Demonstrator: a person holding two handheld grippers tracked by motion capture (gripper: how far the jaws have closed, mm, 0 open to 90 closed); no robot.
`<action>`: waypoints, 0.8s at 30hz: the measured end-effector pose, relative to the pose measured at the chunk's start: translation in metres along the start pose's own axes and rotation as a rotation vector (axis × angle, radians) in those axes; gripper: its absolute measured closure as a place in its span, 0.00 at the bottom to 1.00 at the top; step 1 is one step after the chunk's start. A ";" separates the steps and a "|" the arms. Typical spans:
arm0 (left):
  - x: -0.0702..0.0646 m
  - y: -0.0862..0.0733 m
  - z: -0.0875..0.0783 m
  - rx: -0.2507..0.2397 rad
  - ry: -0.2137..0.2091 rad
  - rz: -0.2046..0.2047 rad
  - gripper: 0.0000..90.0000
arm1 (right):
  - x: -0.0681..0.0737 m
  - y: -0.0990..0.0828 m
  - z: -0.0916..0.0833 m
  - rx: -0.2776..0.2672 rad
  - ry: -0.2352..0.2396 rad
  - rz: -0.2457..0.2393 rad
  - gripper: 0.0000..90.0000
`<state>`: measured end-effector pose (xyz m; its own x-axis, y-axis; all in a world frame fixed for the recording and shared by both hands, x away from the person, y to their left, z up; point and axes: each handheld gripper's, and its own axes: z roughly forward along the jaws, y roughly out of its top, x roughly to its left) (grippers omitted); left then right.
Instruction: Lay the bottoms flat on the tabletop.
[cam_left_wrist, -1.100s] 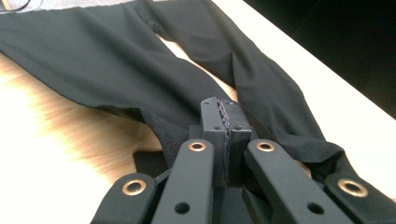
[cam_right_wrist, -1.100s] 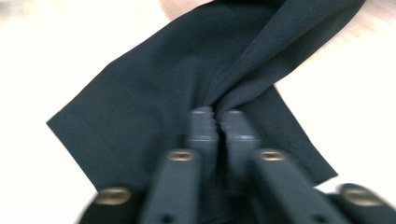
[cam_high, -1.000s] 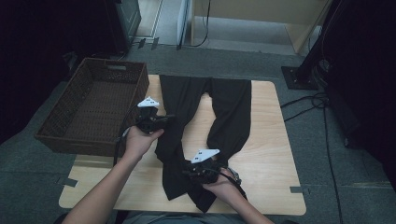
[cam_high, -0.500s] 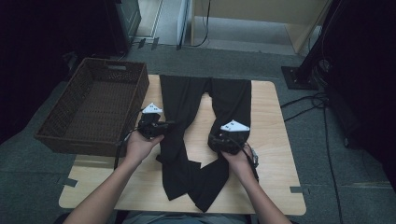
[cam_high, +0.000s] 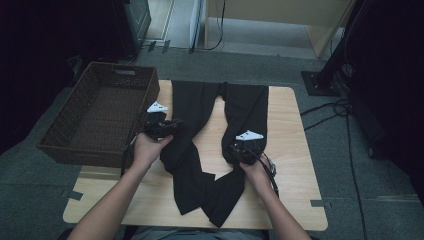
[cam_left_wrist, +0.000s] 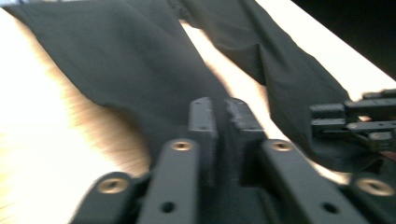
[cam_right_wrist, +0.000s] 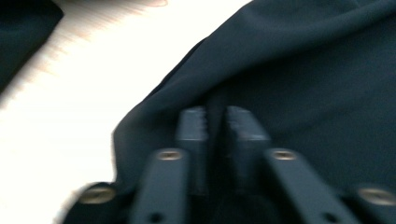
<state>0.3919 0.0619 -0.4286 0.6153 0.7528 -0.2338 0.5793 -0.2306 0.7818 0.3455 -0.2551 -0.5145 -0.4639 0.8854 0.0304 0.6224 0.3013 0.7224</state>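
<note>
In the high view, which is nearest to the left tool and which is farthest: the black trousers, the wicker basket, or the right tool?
Seen from the left tool:
1. Black trousers: the tool is at the edge of their left leg, fabric between its jaws.
2. Wicker basket: just beside it, at the table's left edge.
3. Right tool: across the table, on the trousers' right leg.

free: bare table (cam_high: 292, 165) R of trousers (cam_high: 200, 130) | block: basket (cam_high: 100, 117) L

A pair of dark trousers (cam_high: 215, 135) is spread flat across the centre of the high view, waistband toward the bottom, legs toward the top; the lower part is bunched and folded inward.
</note>
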 end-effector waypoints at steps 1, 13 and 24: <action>-0.001 -0.001 -0.002 -0.001 0.003 0.007 0.84 | 0.001 -0.001 0.000 -0.002 0.006 -0.009 0.99; -0.015 -0.040 0.023 0.140 -0.039 0.002 0.57 | 0.001 -0.009 -0.004 -0.034 0.045 0.001 1.00; -0.006 -0.056 0.058 0.185 0.017 0.036 0.42 | 0.003 -0.013 -0.004 -0.061 0.034 0.014 1.00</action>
<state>0.3864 0.0346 -0.5045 0.6287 0.7524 -0.1966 0.6466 -0.3652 0.6697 0.3329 -0.2577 -0.5208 -0.4769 0.8767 0.0632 0.5901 0.2661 0.7622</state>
